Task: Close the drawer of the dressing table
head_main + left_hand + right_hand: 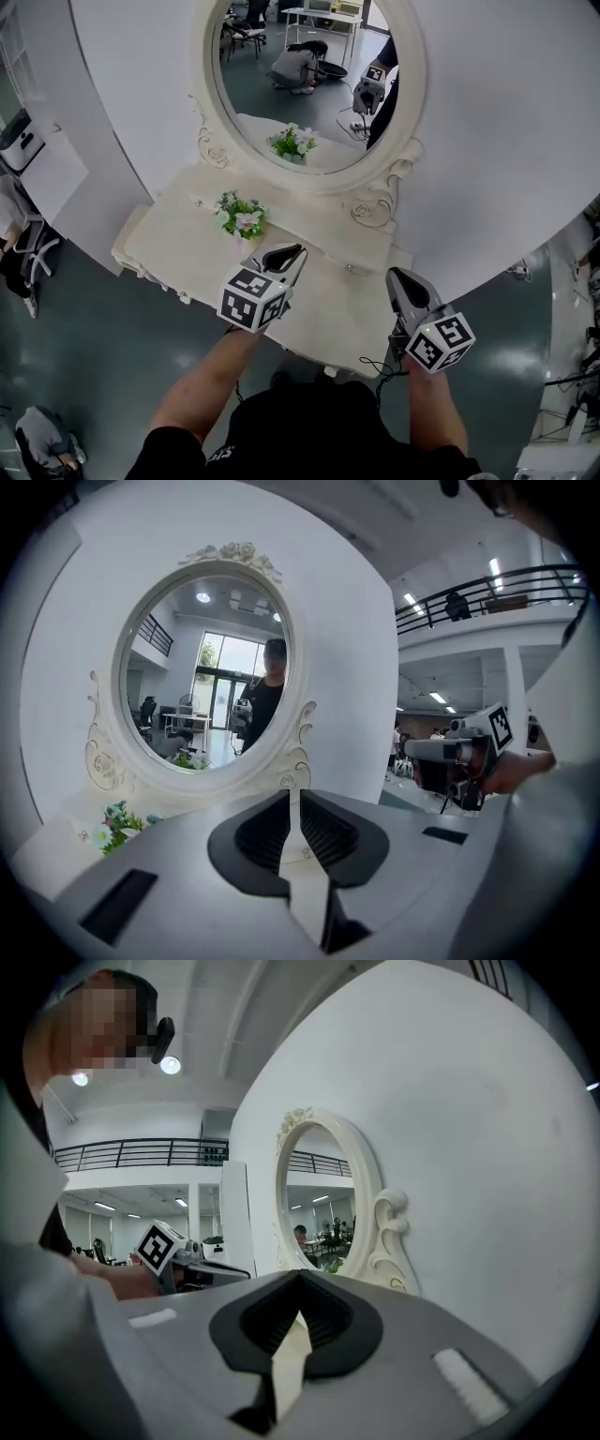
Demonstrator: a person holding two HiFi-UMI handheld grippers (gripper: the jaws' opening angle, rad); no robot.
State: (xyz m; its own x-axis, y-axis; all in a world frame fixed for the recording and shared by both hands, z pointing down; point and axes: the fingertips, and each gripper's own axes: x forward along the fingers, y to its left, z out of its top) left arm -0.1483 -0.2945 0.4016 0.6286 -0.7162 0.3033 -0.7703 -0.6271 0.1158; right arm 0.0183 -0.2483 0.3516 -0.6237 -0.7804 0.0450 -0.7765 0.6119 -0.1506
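— Anything sitting in a container?

— Only the flowers (241, 216) on the far left part of the dressing table (178, 246); what holds them is hidden under the blooms. The oval mirror (309, 84) behind them shows them again.

— Any writing?

— Only black-and-white square patterns on the marker cubes (251, 298) (patterns, not words).

— And the hands?

— Both bare forearms (211, 380) reach forward from the near side. The left gripper (300, 251) hangs over the tabletop just near-right of the flowers and points toward the mirror. Its jaws stand a narrow slit apart, with nothing between them. The right gripper (394, 274) hangs well to the right, over the table's near right part, and also points away from the person. Its jaws meet at the tips and hold nothing. Neither gripper touches the table.

— The drawer?

— It belongs to the table's near front, below the two grippers. From above the tabletop covers that front, so I cannot make the drawer out.
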